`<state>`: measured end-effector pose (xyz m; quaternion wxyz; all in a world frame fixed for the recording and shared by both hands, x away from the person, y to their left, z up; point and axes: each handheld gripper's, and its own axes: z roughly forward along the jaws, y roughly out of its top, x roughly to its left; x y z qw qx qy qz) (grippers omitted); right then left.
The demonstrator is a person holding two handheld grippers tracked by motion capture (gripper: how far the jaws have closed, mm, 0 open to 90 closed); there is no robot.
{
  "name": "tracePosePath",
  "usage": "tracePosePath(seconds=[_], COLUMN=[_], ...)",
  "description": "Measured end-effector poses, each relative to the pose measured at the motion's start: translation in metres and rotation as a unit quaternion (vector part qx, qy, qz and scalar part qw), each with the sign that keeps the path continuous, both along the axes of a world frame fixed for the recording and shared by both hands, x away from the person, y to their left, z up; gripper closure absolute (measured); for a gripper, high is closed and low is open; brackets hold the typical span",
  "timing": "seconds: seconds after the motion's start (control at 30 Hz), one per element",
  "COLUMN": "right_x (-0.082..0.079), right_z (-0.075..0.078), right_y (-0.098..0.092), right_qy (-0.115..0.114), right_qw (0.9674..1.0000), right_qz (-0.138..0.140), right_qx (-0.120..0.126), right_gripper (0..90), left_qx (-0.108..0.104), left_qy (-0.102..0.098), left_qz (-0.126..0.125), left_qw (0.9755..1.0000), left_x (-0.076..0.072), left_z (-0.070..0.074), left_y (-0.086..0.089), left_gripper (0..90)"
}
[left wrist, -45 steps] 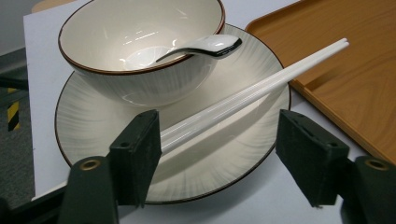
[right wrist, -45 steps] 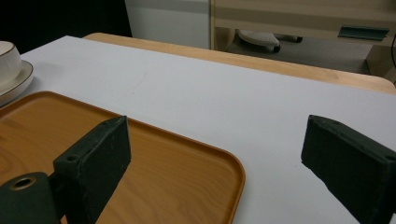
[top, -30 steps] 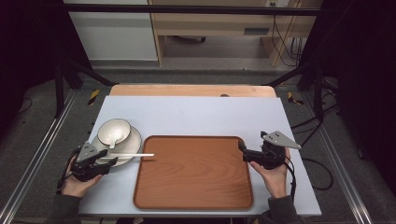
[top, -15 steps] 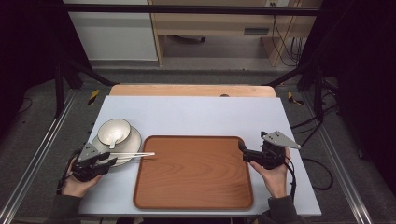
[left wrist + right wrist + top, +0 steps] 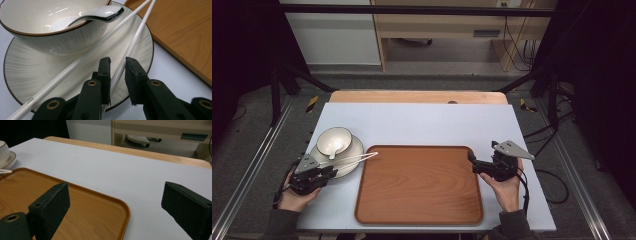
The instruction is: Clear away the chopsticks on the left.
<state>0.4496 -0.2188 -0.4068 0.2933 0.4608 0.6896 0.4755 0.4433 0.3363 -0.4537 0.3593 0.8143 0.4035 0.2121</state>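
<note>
1. I see the wooden tray (image 5: pixel 419 185) at the middle of the table (image 5: pixel 422 122), close to its near edge, with nothing on it; the whole far half of the surface is bare.
2. The plate (image 5: pixel 353 150) sits near the table's left edge, just beside the tray's far left corner, carrying a bowl (image 5: pixel 333 140) with a spoon (image 5: pixel 100 13) in it.
3. My left gripper (image 5: pixel 117 75) is at the plate's near rim, jaws narrowly apart around one of the two white chopsticks (image 5: pixel 135 40); I cannot tell whether they press it.
4. The chopsticks lie across the plate, long axis running toward the tray, tips over its left rim.
5. My right gripper (image 5: pixel 115 205) rests by the tray's right edge, jaws spread wide and holding nothing, pointing leftward.
</note>
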Motion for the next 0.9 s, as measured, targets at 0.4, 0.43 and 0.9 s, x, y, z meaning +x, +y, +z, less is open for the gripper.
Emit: tracePosePath(seconds=[0.4,0.43,0.9], right_x=[0.000,0.000,0.000], right_z=[0.000,0.000,-0.001], right_y=[0.000,0.000,0.001], right_qy=[0.001,0.001,0.001], right_qw=[1.0000,1.0000,1.0000], right_qz=[0.000,0.000,0.001], right_qx=[0.000,0.000,0.002], right_gripper=[8.3,8.3,8.2], left_qx=[-0.007,-0.009,-0.024], left_qy=[0.016,0.019,0.033], left_qz=[0.002,0.004,0.027], left_qw=[0.9999,0.9998,0.9988], left_x=[-0.001,-0.001,0.006], left_z=[0.001,0.001,0.002], left_y=[-0.004,-0.005,-0.012], left_gripper=[82.3,82.7,78.8])
